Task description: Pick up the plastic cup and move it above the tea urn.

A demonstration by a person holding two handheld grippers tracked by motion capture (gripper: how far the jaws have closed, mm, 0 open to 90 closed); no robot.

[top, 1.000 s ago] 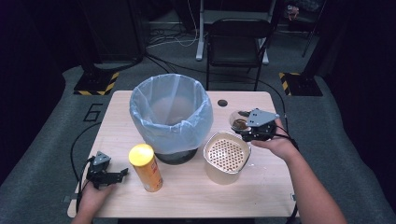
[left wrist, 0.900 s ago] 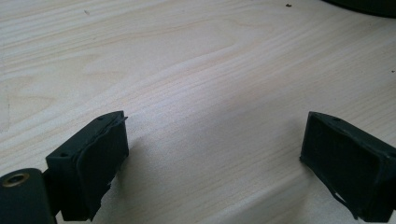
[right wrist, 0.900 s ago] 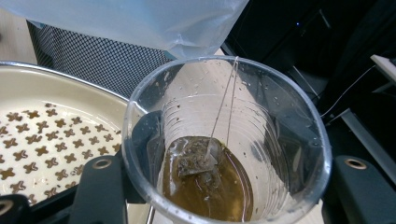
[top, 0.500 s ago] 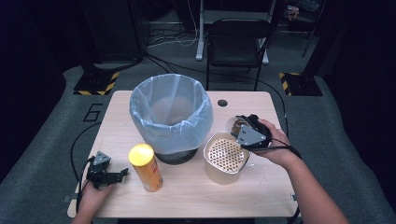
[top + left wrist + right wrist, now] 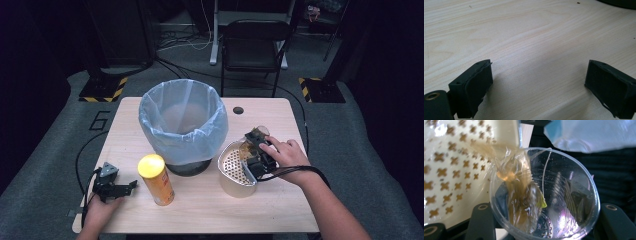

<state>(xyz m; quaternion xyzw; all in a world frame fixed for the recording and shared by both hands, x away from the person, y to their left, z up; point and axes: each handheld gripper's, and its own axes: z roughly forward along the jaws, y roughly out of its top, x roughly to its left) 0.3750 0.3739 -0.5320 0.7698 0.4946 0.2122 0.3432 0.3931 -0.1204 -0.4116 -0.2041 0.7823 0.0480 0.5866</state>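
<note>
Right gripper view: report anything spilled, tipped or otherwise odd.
The clear plastic cup, clamped in the right gripper, is tipped on its side, and brownish liquid with a tea bag runs out over its rim toward the perforated strainer. It looks like deliberate pouring; no liquid shows on the table.

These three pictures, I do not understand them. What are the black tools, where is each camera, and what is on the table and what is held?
A person holds a two-jaw gripper in each hand. One camera looks down from above; one rides on each gripper. On the wooden table stand a lined bin, a yellow can and a strainer bowl. The right gripper is shut on a clear plastic cup, tipped over the strainer, brown liquid and a tea bag sliding out. The left gripper rests open on the table, holding nothing.
</note>
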